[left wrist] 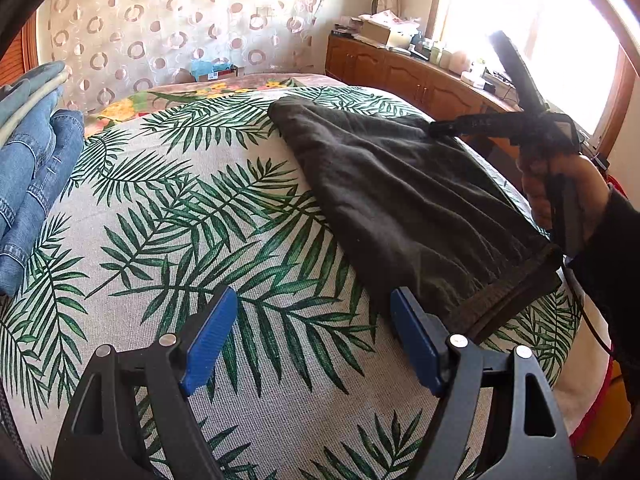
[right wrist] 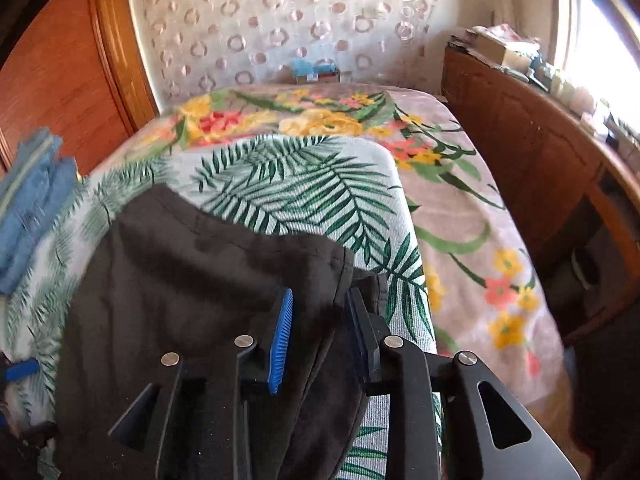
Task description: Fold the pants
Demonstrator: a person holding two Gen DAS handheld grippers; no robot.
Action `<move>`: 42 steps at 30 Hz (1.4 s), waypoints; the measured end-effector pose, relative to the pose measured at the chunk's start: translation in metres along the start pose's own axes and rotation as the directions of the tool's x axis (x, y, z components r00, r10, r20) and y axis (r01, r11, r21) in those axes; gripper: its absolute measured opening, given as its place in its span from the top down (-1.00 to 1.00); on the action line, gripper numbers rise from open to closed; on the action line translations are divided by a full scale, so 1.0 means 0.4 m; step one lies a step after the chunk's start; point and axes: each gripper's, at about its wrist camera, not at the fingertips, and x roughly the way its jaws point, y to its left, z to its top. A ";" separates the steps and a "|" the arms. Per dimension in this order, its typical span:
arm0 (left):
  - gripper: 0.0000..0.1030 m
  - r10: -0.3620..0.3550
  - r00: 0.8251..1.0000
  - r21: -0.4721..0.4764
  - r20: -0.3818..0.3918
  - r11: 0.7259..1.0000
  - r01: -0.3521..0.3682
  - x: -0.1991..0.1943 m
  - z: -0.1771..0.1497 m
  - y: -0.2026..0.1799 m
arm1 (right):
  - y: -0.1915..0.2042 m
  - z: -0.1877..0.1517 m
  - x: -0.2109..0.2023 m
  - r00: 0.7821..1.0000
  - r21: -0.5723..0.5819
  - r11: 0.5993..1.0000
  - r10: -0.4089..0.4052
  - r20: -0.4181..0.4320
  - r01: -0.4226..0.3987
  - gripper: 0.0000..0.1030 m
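Dark pants folded on a palm-leaf cloth, both grippers over the bed.

At far left, folded blue denim jeans (left wrist: 28, 160) sit in a stack at the cloth's edge. The left gripper (left wrist: 312, 344) hovers with its ribbed blue pads spread wide over the woven leaf-print cloth (left wrist: 224, 216), holding nothing. Further right lie the soft charcoal pants (left wrist: 404, 204) (ribbed waistband nearest the camera). The right gripper (right wrist: 318, 340) stands partly parted, a fabric edge between its pads, unpinched. A wooden cabinet (right wrist: 532, 152) flanks the bed.
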 end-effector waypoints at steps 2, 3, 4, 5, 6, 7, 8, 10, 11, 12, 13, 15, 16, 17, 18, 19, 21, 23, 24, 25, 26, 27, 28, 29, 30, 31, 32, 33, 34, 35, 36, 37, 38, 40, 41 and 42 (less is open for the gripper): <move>-0.54 0.004 1.000 0.004 -0.001 1.000 -0.004 0.000 0.000 -0.001 | -0.020 0.004 -0.016 0.999 0.042 0.999 0.018 0.033 -0.019 0.46; -0.54 0.007 1.000 0.007 -0.002 1.000 -0.007 0.001 0.001 -0.002 | -0.032 0.007 -0.019 0.999 0.057 0.998 0.019 0.042 -0.022 0.46; -0.54 0.011 1.000 0.010 -0.004 1.000 -0.011 0.002 0.001 -0.003 | -0.033 0.003 -0.018 0.999 0.062 0.998 0.017 0.045 -0.020 0.46; -0.54 0.014 1.000 0.013 -0.005 1.000 -0.014 0.002 0.001 -0.004 | -0.039 0.003 -0.016 0.999 0.063 0.998 0.017 0.043 -0.020 0.46; -0.54 0.017 1.000 0.016 -0.005 1.000 -0.017 0.003 0.001 -0.004 | -0.040 0.004 -0.010 0.999 0.058 0.998 0.019 0.038 -0.021 0.49; -0.54 0.018 1.000 0.016 -0.006 1.000 -0.018 0.003 0.000 -0.004 | -0.037 0.002 -0.002 0.999 0.047 0.999 0.019 0.032 -0.021 0.53; -0.54 0.018 1.000 0.016 -0.006 1.000 -0.018 0.003 0.001 -0.004 | -0.033 0.001 0.003 1.000 0.036 0.999 0.014 0.026 -0.015 0.55; -0.54 0.017 1.000 0.015 -0.005 1.000 -0.017 0.004 0.001 -0.005 | -0.019 -0.001 0.016 1.000 0.009 1.000 -0.004 0.010 0.004 0.57; -0.54 0.017 1.000 0.016 -0.006 1.000 -0.017 0.004 0.001 -0.005 | -0.016 0.001 0.024 1.000 -0.001 1.000 -0.017 0.005 0.017 0.58; -0.54 0.017 1.000 0.016 -0.006 1.000 -0.017 0.004 0.001 -0.005 | -0.015 0.003 0.033 1.000 -0.008 1.000 -0.028 -0.001 0.028 0.59; -0.54 0.018 1.000 0.017 -0.006 1.000 -0.018 0.004 0.001 -0.005 | -0.011 0.007 0.044 0.999 -0.010 0.999 -0.036 -0.011 0.036 0.59; -0.54 0.020 1.000 0.019 -0.006 1.000 -0.019 0.004 0.002 -0.006 | -0.005 0.014 0.045 0.999 -0.018 0.999 -0.043 -0.007 0.043 0.59; -0.54 0.021 1.000 0.021 -0.007 1.000 -0.020 0.004 0.002 -0.005 | -0.002 0.018 0.044 0.999 -0.023 0.999 -0.049 -0.010 0.049 0.59; -0.55 0.022 1.000 0.023 -0.008 1.000 -0.022 0.005 0.001 -0.005 | 0.003 0.019 0.047 0.999 -0.026 0.998 -0.052 -0.013 0.051 0.59; -0.55 0.025 1.000 0.026 -0.009 0.999 -0.024 0.005 0.001 -0.006 | 0.004 0.020 0.046 0.998 -0.030 0.998 -0.053 -0.014 0.053 0.59; -0.55 0.027 1.000 0.030 -0.010 0.999 -0.027 0.006 0.001 -0.008 | 0.008 0.021 0.046 0.998 -0.039 0.998 -0.057 -0.014 0.056 0.59; -0.56 0.032 0.999 0.037 -0.012 0.999 -0.032 0.007 0.001 -0.010 | 0.003 0.018 0.034 0.999 -0.039 0.999 -0.034 -0.008 0.033 0.93; -0.56 0.034 0.999 0.038 -0.012 0.999 -0.033 0.008 0.001 -0.010 | -0.007 0.018 0.015 1.000 -0.035 0.999 -0.025 0.010 0.026 0.94; -0.56 0.033 0.999 0.038 -0.012 0.999 -0.033 0.008 0.001 -0.011 | -0.016 0.019 0.003 0.999 -0.023 0.999 -0.031 0.028 0.031 0.94; -0.56 0.032 0.999 0.037 -0.012 0.999 -0.032 0.009 0.001 -0.011 | -0.030 0.023 -0.011 0.998 0.005 0.999 -0.035 0.046 0.035 0.94; -0.56 0.032 0.999 0.037 -0.012 0.999 -0.031 0.009 0.001 -0.011 | -0.044 0.027 -0.026 0.997 0.031 0.999 -0.041 0.064 0.039 0.93; -0.56 0.033 0.999 0.038 -0.012 0.999 -0.033 0.009 0.001 -0.011 | -0.051 0.027 -0.036 0.996 0.045 0.998 -0.040 0.077 0.036 0.93; -0.56 0.035 0.999 0.040 -0.013 0.999 -0.034 0.010 0.002 -0.011 | -0.057 0.028 -0.046 0.996 0.054 0.998 -0.030 0.088 0.025 0.93; -0.56 0.037 0.999 0.042 -0.013 0.998 -0.036 0.010 0.001 -0.012 | -0.061 0.027 -0.051 0.995 0.059 0.998 -0.027 0.093 0.021 0.93; -0.56 0.038 0.999 0.043 -0.013 0.998 -0.037 0.011 0.001 -0.012 | -0.062 0.026 -0.052 0.995 0.060 0.997 -0.050 0.090 0.044 0.82; -0.56 0.037 0.999 0.043 -0.013 0.998 -0.037 0.011 0.001 -0.012 | -0.062 0.022 -0.050 0.993 0.057 0.995 -0.085 0.087 0.080 0.80; -0.56 0.037 0.999 0.043 -0.013 0.998 -0.036 0.011 0.001 -0.012 | -0.064 0.018 -0.048 0.992 0.055 0.995 -0.093 0.085 0.088 0.80; -0.56 0.037 0.999 0.043 -0.013 0.998 -0.036 0.011 0.000 -0.012 | -0.066 0.012 -0.045 0.993 0.057 0.995 -0.087 0.077 0.082 0.80; -0.56 0.037 0.999 0.043 -0.013 0.998 -0.036 0.011 0.000 -0.013 | -0.064 0.006 -0.044 0.994 0.059 0.995 -0.079 0.069 0.075 0.80; -0.56 0.038 0.999 0.043 -0.013 0.998 -0.037 0.011 0.000 -0.013 | -0.061 0.001 -0.044 0.995 0.056 0.996 -0.076 0.064 0.072 0.80; -0.56 0.038 0.999 0.044 -0.013 0.998 -0.038 0.011 0.000 -0.013 | -0.056 -0.008 -0.044 0.996 0.049 0.996 -0.070 0.058 0.068 0.80; -0.56 0.038 0.999 0.044 -0.013 0.998 -0.037 0.011 0.000 -0.013 | -0.055 -0.010 -0.045 0.997 0.045 0.997 -0.058 0.050 0.056 0.80; -0.56 0.038 0.999 0.044 -0.013 0.998 -0.037 0.010 0.000 -0.012 | -0.051 -0.015 -0.049 0.998 0.040 0.998 -0.044 0.039 0.042 0.80; -0.56 0.038 0.999 0.044 -0.013 0.998 -0.037 0.010 0.000 -0.012 | -0.038 -0.036 -0.070 0.999 0.031 0.999 -0.037 0.034 0.036 0.80; -0.56 0.038 0.999 0.044 -0.013 0.998 -0.038 0.010 0.000 -0.012 | -0.028 -0.054 -0.086 0.999 0.022 0.999 -0.026 0.028 0.026 0.80; -0.56 0.039 0.999 0.045 -0.013 0.998 -0.039 0.010 0.000 -0.013 | -0.027 -0.064 -0.100 1.000 0.017 1.000 -0.017 0.026 0.017 0.80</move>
